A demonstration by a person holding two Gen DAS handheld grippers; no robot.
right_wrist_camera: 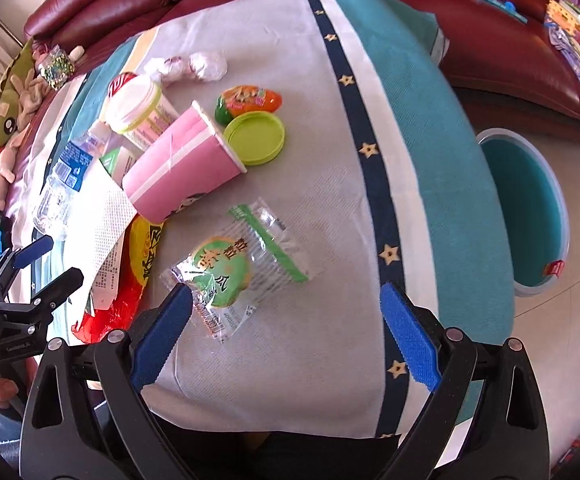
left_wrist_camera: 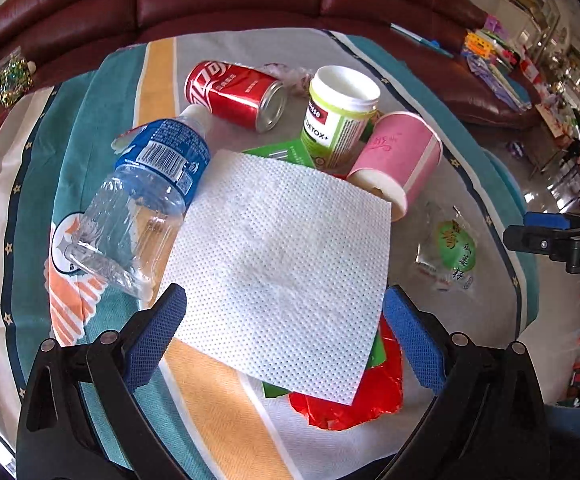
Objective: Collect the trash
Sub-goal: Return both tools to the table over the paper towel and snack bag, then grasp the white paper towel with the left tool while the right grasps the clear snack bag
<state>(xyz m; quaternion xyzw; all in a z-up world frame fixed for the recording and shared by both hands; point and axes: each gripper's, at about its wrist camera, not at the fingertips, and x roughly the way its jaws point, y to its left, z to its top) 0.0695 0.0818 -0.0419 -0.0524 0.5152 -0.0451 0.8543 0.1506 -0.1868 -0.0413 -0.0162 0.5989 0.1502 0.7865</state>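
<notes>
White paper towel point(left_wrist_camera: 278, 248), draped over the wrappers beside the pink cup point(left_wrist_camera: 400, 156), lies between our left gripper point(left_wrist_camera: 284, 332) fingers, both grippers spread empty; we should pinch its near edge, avoiding the wrappers beneath.

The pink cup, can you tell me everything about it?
The pink cup looks like paper, pink with a white band and a rolled white rim. It lies tipped on its side on the cloth-covered table, empty as far as shows. It rests against the white-and-green jar, and its lower edge overlaps the white paper towel. Neither gripper touches it.
</notes>
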